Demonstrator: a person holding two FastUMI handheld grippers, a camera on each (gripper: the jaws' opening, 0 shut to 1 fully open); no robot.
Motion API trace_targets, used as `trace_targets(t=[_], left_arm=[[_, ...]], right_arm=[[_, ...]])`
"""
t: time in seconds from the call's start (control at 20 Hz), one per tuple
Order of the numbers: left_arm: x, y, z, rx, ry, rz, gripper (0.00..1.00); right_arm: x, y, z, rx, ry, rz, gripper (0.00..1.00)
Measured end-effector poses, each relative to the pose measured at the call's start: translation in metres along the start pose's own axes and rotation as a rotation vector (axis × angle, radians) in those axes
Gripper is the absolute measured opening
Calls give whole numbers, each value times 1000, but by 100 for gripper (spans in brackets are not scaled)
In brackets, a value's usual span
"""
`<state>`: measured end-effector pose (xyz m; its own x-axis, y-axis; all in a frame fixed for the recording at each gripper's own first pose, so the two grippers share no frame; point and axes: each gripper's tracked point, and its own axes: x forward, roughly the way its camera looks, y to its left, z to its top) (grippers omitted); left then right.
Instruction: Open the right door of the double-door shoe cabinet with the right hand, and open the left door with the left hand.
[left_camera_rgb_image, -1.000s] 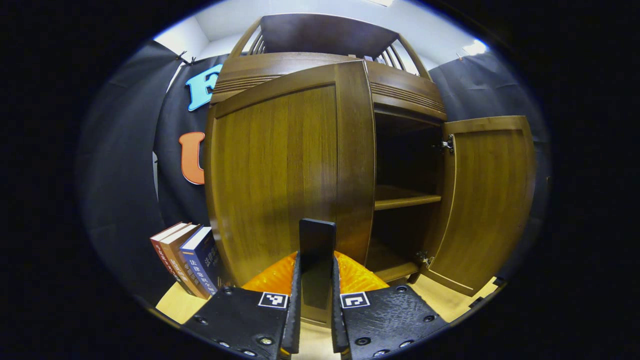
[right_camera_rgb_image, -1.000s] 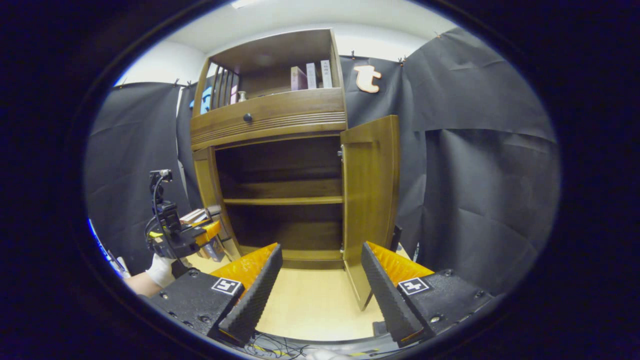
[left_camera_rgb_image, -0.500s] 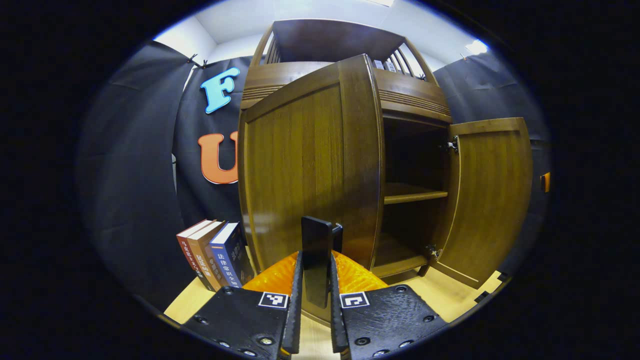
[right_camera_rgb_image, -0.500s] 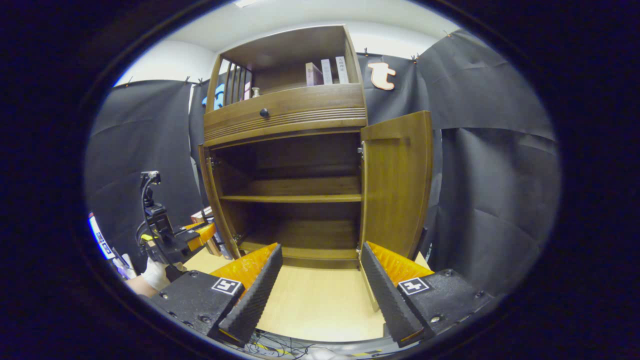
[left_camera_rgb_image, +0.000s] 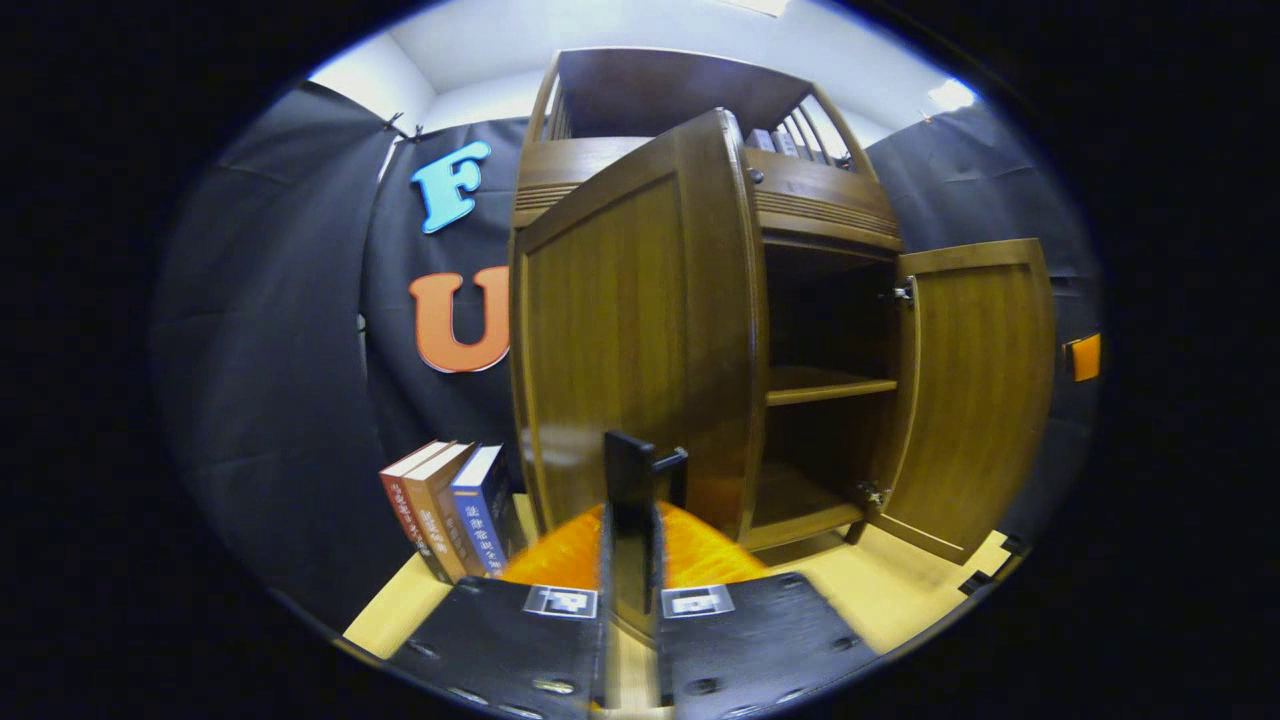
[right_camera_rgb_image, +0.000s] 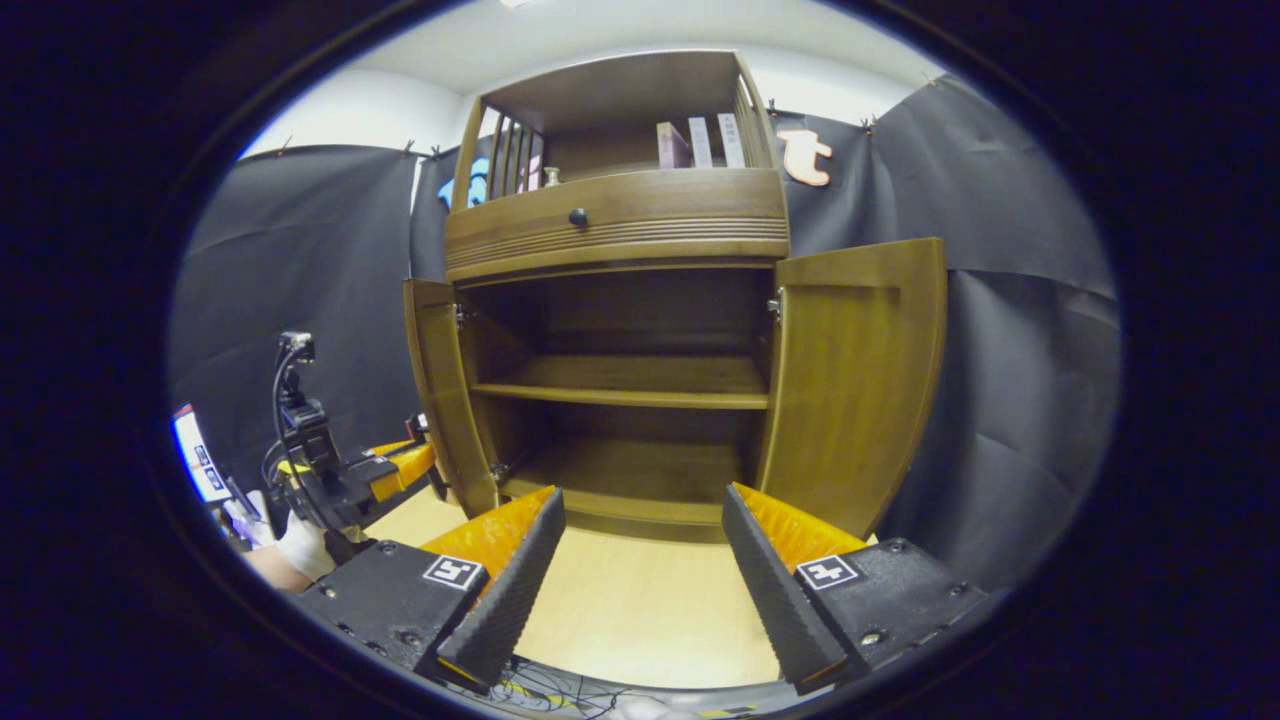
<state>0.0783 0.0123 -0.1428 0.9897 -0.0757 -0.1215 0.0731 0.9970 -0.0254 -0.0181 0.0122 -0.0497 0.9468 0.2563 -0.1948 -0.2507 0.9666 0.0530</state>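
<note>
Left gripper (left_camera_rgb_image: 632, 560): we find it nearest in the left gripper view, its two fingers drawn together on the dark handle (left_camera_rgb_image: 630, 470) of the left door. In the right gripper view we see it again (right_camera_rgb_image: 405, 468) at the left, held by a gloved hand (right_camera_rgb_image: 300, 540), up against that door's outer face.

Right gripper (right_camera_rgb_image: 645, 560): we record its fingers spread wide apart with nothing between them, hanging over the pale wooden floor (right_camera_rgb_image: 640, 620) in front of the cabinet and touching neither door.

Cables: we note a few loose ones (right_camera_rgb_image: 540, 692) at the bottom edge of the right gripper view, beneath the right gripper.

Left door (left_camera_rgb_image: 640, 330): we list it as swung well out from the cabinet front; in the right gripper view it (right_camera_rgb_image: 440, 400) stands nearly edge-on.

Books, floor level: we count three (left_camera_rgb_image: 450, 505) standing tilted together just beside the cabinet's left side.

Right door (right_camera_rgb_image: 850, 380): we list it as open too, swung out to the right, its inner face towards us and hinges showing at its top and foot.

Shoe cabinet (right_camera_rgb_image: 620, 400): we see it standing on the floor against the black cloth wall, its interior dark, with one middle shelf (right_camera_rgb_image: 620, 385) and a bottom board, both bare.

Drawer (right_camera_rgb_image: 615, 220): above the doors, shut, with a small dark knob.

Top shelf: we log three upright books (right_camera_rgb_image: 700, 145) at its right and slatted sides.
</note>
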Motion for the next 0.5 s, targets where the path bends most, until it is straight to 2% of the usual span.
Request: trace_targets(t=[0.05, 0.3, 0.4, 0.5], left_arm=[[-7, 2, -1, 3, 2, 0, 9], [-19, 22, -1, 14, -8, 25, 9], [-23, 35, -2, -18, -13, 51, 2], [-32, 50, -4, -32, -10, 64, 2]], right_arm=[[1, 2, 0, 1, 1, 3, 99], [6, 11, -3, 6, 10, 26, 99], [10, 24, -7, 2, 17, 42, 99], [11, 33, -7, 2, 20, 55, 99]])
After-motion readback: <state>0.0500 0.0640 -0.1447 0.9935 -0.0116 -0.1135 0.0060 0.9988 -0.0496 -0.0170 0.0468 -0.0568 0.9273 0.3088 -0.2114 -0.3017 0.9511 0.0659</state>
